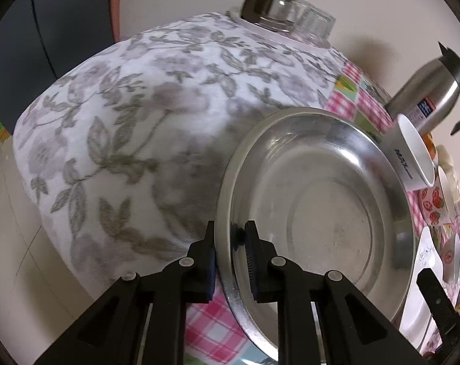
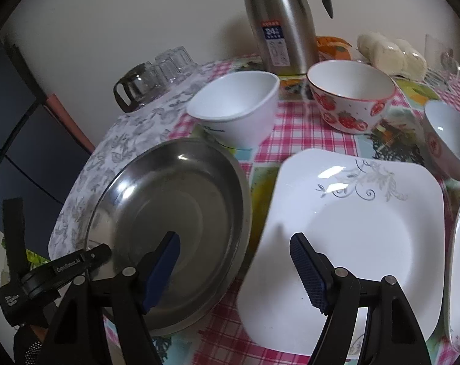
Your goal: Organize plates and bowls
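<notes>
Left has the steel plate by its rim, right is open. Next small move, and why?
Probably lift the steel plate with the left hand-held gripper and carry it toward the square white plate. Its jaws straddle the near rim, while the right hand-held gripper hangs open between the two plates, holding nothing.

My feeds are dim and flat, with soft indoor light and washed colours. Both views bulge hard and go black at the corners. On the left wrist view the cloth (image 1: 132,127) is smeared with motion blur, and the flask (image 1: 424,97) at the edge is soft too. The steel bowl (image 1: 318,200) throws a broad grey shadow to its left. On the right wrist view white glare patches sit on the plate (image 2: 351,219).
</notes>
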